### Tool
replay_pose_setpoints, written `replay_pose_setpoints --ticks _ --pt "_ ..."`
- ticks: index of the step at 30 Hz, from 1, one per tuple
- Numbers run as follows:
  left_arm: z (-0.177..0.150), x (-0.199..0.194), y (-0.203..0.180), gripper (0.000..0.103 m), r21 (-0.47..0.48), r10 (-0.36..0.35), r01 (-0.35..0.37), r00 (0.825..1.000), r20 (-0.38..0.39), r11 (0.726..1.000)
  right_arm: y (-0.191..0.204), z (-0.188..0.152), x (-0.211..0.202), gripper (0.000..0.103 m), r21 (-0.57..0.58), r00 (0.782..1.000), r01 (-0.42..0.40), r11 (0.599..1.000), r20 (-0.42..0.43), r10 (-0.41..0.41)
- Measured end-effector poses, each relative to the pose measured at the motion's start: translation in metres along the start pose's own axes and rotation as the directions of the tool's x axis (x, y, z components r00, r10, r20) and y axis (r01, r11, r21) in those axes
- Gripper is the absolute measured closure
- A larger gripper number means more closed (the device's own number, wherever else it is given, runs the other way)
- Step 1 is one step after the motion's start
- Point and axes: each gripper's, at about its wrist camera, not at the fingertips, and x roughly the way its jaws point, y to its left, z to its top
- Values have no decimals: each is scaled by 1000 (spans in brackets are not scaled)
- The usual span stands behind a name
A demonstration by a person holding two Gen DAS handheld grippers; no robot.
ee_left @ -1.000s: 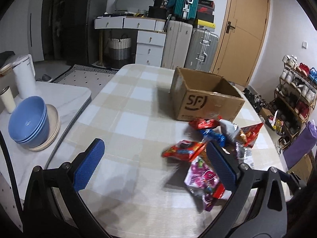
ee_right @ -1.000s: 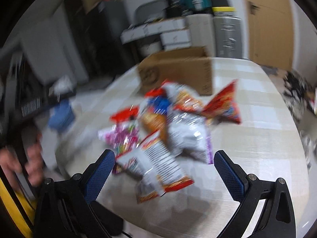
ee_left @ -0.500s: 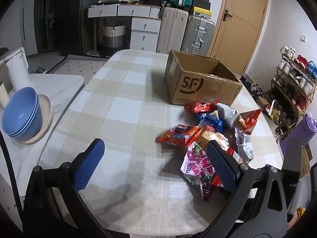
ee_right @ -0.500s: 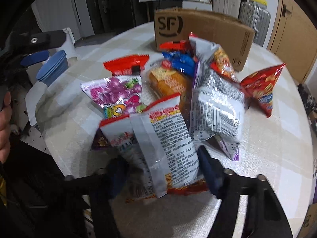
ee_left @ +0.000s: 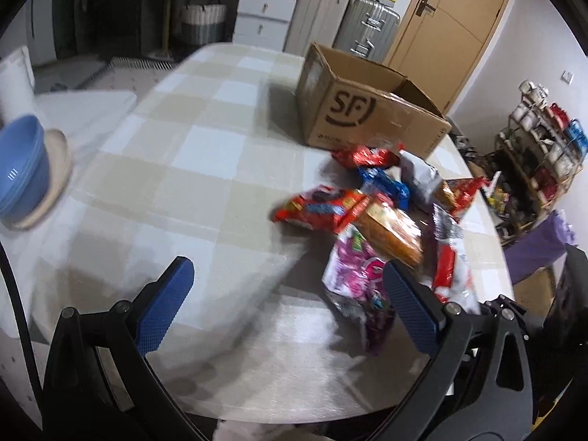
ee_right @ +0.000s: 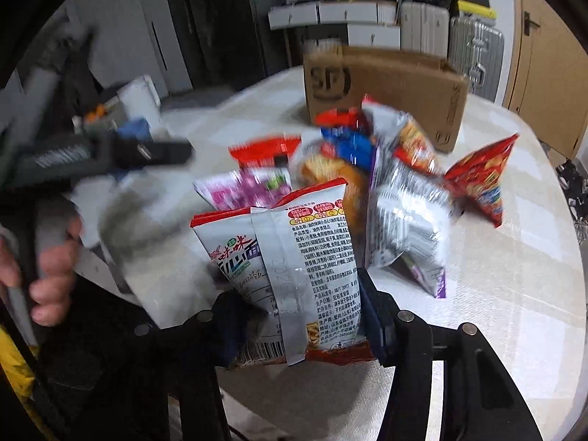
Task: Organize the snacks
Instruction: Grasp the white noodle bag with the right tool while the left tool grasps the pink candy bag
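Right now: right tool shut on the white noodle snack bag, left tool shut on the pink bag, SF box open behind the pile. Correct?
One error: the left tool is open and holds nothing; the pink bag lies on the table, per the left wrist view. The right tool is shut on the white noodle snack bag, and the SF box is open behind the pile.

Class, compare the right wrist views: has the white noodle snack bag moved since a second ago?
Yes. The white noodle snack bag, earlier flat on the table, now stands raised, clamped in the right tongs.
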Motion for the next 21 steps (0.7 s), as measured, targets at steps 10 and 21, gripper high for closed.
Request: replay_pose_setpoints --ticks 10,21 --pt "-9 40 -20 1 -19 -57 55 992 -111 998 -19 9 -35 49 85 993 -11 996 118 1" --pt "-16 78 -46 10 9 15 -14 988 -153 1000 -25 0 -54 49 123 986 -22 992 165 1"
